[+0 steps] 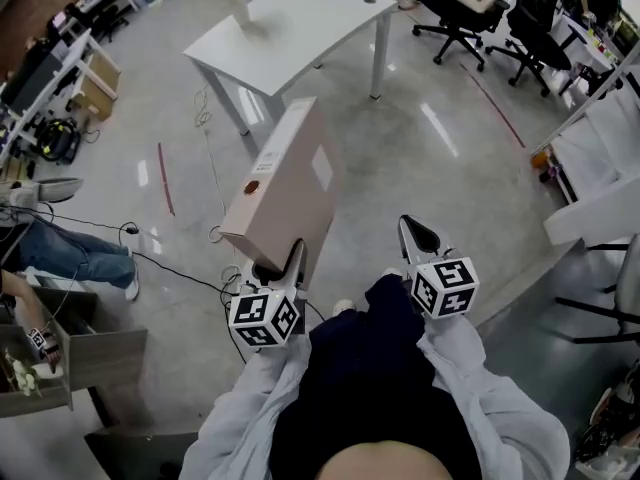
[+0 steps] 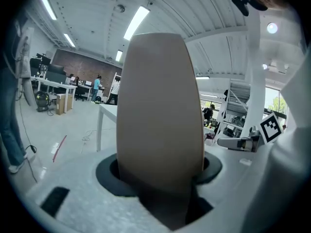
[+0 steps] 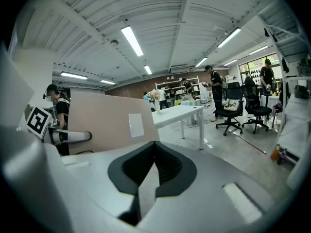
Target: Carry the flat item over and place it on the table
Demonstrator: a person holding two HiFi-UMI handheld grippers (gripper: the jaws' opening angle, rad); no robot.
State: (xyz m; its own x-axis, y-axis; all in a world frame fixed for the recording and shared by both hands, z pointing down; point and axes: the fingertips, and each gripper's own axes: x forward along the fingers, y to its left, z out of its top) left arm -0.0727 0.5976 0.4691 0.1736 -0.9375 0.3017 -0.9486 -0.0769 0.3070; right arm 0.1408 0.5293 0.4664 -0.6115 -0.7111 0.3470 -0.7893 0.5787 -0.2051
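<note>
A flat beige box (image 1: 285, 183) with a white label stands on edge above the floor, and my left gripper (image 1: 280, 266) is shut on its near lower end. In the left gripper view the box (image 2: 160, 106) fills the middle and rises from between the jaws (image 2: 160, 181). My right gripper (image 1: 418, 236) is to the right of the box, apart from it, with jaws shut and nothing in them. From the right gripper view (image 3: 154, 147) the box's broad side (image 3: 109, 123) shows at left. The white table (image 1: 300, 18) stands ahead across the floor.
Black office chairs (image 1: 460, 8) stand at the far right of the table. Cables (image 1: 150, 258) trail over the grey floor at left, near a seated person's legs (image 1: 70, 253) and a wooden drawer unit (image 1: 60, 353). A white rack (image 1: 600, 148) lines the right side.
</note>
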